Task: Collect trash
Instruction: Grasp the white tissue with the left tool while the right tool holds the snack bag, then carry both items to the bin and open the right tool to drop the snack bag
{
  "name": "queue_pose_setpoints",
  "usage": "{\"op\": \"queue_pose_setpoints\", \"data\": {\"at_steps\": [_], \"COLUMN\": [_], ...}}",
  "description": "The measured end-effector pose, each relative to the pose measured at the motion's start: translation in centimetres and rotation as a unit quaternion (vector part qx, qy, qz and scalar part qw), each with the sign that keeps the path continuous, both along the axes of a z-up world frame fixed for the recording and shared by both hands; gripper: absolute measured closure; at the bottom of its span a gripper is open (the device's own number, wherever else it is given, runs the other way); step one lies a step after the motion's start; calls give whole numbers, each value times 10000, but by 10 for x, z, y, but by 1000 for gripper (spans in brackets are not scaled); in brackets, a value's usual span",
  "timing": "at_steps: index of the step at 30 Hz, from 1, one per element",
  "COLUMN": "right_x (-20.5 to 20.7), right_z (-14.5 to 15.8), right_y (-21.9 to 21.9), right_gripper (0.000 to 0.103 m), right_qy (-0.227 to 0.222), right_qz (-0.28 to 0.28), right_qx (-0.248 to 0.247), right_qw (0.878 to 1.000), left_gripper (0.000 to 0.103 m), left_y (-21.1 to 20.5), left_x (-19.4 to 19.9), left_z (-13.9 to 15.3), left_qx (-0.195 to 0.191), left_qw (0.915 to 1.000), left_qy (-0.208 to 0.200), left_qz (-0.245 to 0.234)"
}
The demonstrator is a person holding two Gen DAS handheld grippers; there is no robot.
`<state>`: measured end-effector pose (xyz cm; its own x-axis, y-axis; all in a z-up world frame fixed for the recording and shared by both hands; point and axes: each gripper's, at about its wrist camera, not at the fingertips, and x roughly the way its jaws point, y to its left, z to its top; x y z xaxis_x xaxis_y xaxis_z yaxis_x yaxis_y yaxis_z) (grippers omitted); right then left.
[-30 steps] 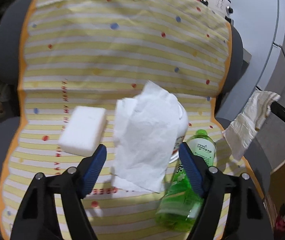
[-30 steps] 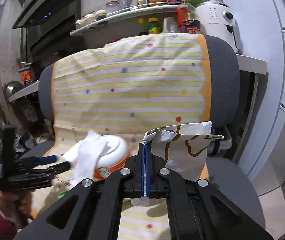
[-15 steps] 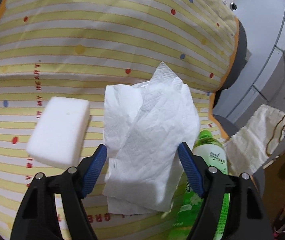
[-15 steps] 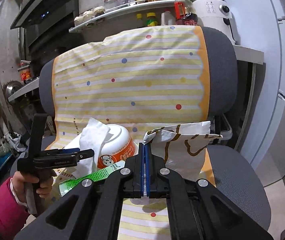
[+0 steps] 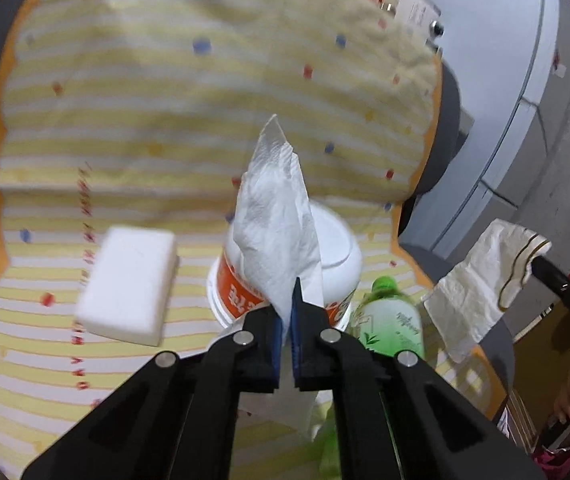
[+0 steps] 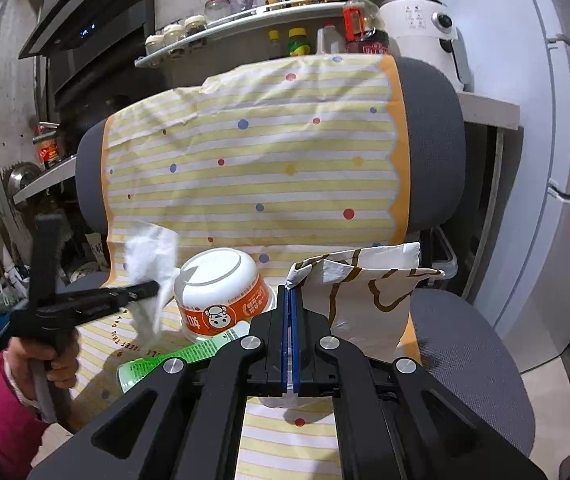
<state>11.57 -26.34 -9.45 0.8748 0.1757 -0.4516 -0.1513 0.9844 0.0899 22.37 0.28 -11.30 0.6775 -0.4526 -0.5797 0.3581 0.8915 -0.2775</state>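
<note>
Tissue (image 5: 281, 240) above cloth-draped chair (image 6: 437, 152)

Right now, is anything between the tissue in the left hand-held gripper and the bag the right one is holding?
Nothing visible blocks it. The left hand-held gripper holds the tissue above the upturned noodle bowl and green bottle. The bag, pinched by the right hand-held gripper, hangs further right; its opening is hard to judge.

Lettering on cloth (image 5: 85, 216), bowl (image 6: 225, 312) and bottle (image 5: 395, 328) is illegible
</note>
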Motion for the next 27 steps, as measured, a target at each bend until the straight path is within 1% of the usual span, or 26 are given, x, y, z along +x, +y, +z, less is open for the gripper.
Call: {"op": "queue_pose_setpoints", "data": {"at_steps": [3,4,6,9,11,16,19,22,27], "right_x": [-12,-16,-28,-47,-63,-110,-137,-165,-208], "right_z": [8,10,17,22,23,20,16,9,-10], "right_y": [-6,-8,-13,-20,-28,-56,-76,-96,-135], "right_gripper": [102,102,102,102,102,102,102,102,102], "right_qy": [-126,-161,-237,-310,-326,-307,-250,-193,24], "right_qz": [-71,-94,-157,-272,-387,-810,-1100,-1411,-2010], "right_qx": [46,68,113,93,54,-75,-155,-246,-253], "right_qw": [9999,9998,9995,9991,9987,9962,9935,9895,9793], "left_gripper": [102,102,102,102,101,101,101,101,101], "left_y": [5,3,-4,-23,-46,-102,-137,-174,-218], "left_x": [-23,-29,-52,-85,-106,-145,-162,-182,-203], "left_z": [29,36,56,72,76,64,49,31,8], "left_qx": [-13,-22,-70,-64,-45,-83,-132,-41,-167], "left_qw": [9993,9990,9977,9962,9953,9923,9894,9845,9750], "left_qy": [-350,-418,-637,-872,-931,-910,-769,-750,-527], "left_qz": [152,175,209,32,-253,-842,-1225,-1584,-2150]}}
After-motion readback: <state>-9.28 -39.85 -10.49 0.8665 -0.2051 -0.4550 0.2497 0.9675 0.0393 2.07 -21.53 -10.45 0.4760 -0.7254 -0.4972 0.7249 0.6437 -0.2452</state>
